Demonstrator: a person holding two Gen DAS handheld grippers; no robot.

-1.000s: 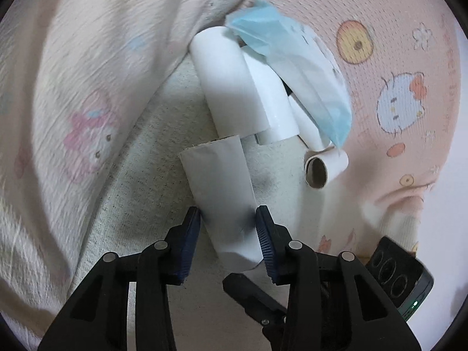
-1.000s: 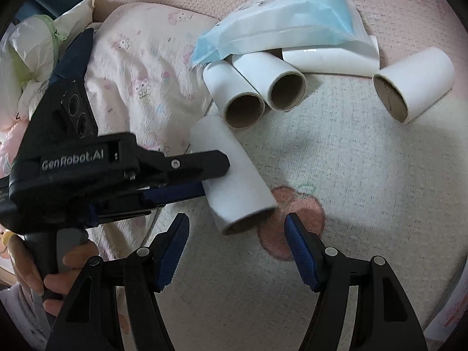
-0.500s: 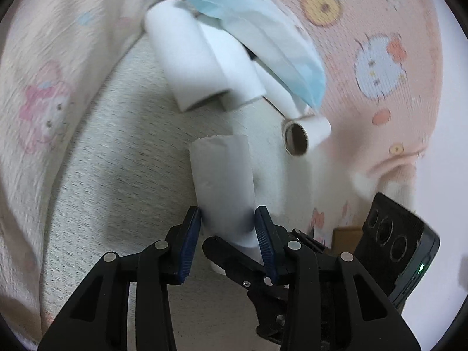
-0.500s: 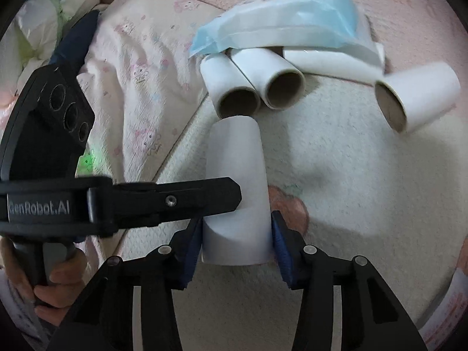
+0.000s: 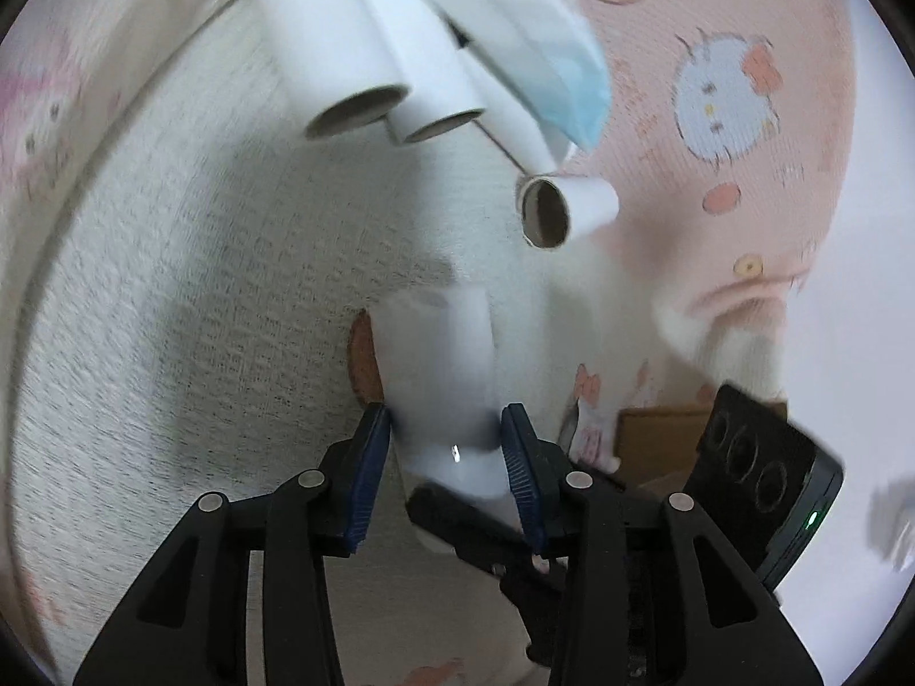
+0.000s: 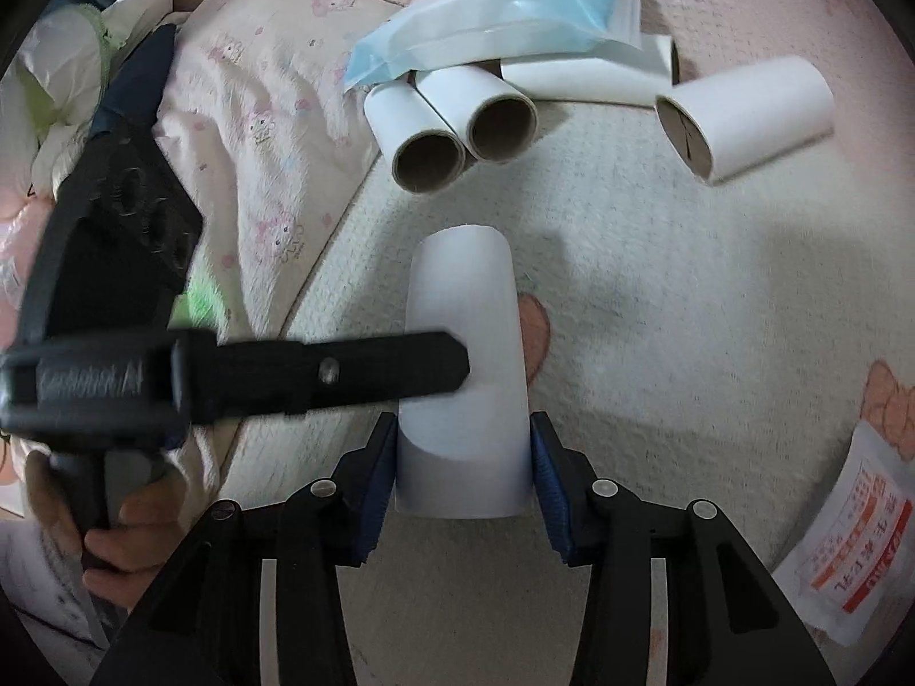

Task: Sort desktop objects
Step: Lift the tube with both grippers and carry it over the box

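One white cardboard tube (image 5: 434,366) (image 6: 463,343) is held by both grippers at once, above the cream mat (image 6: 657,286). My right gripper (image 6: 463,457) is shut on its near end, a blue pad on each side. My left gripper (image 5: 446,440) has the same tube between its pads; its jaws are opening, and the pads still lie against the tube's sides. In the right wrist view, one black finger (image 6: 354,371) of the left gripper reaches across from the left onto the tube. A hand (image 6: 126,526) holds that gripper's handle.
Two open tubes (image 6: 429,143) (image 6: 497,108) lie side by side under a blue-and-white packet (image 6: 503,17). A flattened tube (image 6: 583,80) and a loose tube (image 6: 743,114) lie to the right. A printed sachet (image 6: 846,543) lies at the lower right. A pink blanket (image 6: 240,114) is heaped on the left.
My right gripper has closed on the tube's near end. The tube has swung to point away from the right gripper, and both grippers have moved a little across the mat.
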